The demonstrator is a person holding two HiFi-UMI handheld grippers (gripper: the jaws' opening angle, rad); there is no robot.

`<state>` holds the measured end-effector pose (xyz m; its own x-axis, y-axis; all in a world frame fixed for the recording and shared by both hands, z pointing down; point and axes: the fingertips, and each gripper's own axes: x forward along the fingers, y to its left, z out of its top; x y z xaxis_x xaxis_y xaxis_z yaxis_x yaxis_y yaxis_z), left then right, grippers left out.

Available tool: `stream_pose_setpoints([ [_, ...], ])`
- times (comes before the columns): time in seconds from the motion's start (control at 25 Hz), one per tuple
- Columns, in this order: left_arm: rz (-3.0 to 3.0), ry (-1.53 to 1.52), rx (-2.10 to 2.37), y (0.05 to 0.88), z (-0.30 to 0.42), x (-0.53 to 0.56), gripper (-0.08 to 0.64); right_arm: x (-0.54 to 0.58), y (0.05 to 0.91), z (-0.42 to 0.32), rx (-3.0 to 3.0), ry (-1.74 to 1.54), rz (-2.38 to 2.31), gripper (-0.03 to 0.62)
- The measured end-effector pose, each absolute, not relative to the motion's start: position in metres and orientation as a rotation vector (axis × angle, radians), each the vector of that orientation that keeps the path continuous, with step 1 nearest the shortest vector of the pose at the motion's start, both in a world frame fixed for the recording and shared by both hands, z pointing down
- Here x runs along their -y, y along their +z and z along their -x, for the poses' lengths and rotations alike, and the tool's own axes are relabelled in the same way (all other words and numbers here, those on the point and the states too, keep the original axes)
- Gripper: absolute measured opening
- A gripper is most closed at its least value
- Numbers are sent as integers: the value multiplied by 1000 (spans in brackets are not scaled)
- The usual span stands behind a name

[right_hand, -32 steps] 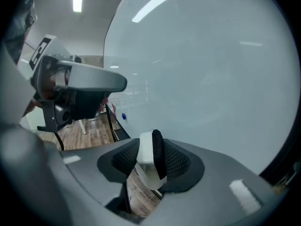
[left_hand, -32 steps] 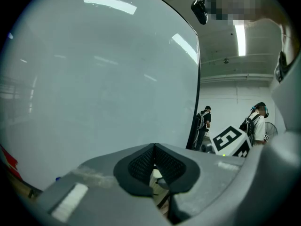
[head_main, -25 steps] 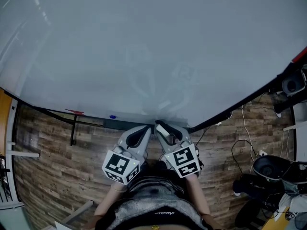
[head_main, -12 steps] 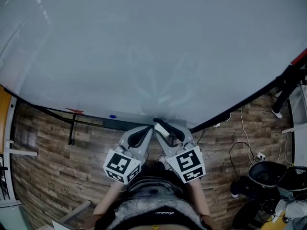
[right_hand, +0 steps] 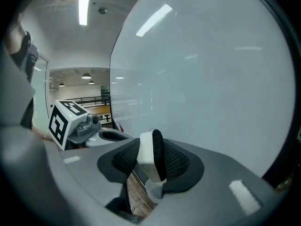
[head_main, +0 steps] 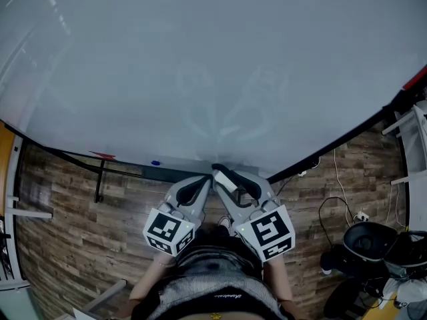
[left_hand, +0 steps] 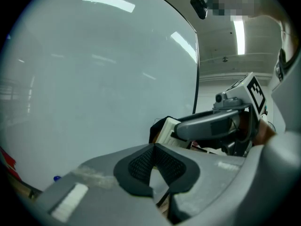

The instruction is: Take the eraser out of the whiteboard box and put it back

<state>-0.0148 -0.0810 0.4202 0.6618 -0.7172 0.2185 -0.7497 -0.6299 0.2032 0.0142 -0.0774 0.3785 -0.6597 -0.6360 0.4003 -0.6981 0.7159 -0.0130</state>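
White plastic, black felt: the eraser (right_hand: 146,152) sits pinched in my right claw (right_hand: 150,163), pads part-open around it, held clear of the whiteboard box (head_main: 167,173), ready to go back; my left claw (left_hand: 154,166) waits closed, empty.

Two grippers (head_main: 205,180) (head_main: 224,177); seemingly one eraser (right_hand: 149,160)

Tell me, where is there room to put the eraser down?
The ledge under the whiteboard looks bare between the blue marker and the left gripper. It is crowded where that one meets the right gripper, shut on the eraser. Cables clutter the floor on the right.
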Motion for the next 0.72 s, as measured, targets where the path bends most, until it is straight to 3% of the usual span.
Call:
stream_pose_setpoints([
  [0.72, -2602, 204, 1168, 427, 15, 83, 2, 73, 361, -15, 2557, 253, -1021, 153],
])
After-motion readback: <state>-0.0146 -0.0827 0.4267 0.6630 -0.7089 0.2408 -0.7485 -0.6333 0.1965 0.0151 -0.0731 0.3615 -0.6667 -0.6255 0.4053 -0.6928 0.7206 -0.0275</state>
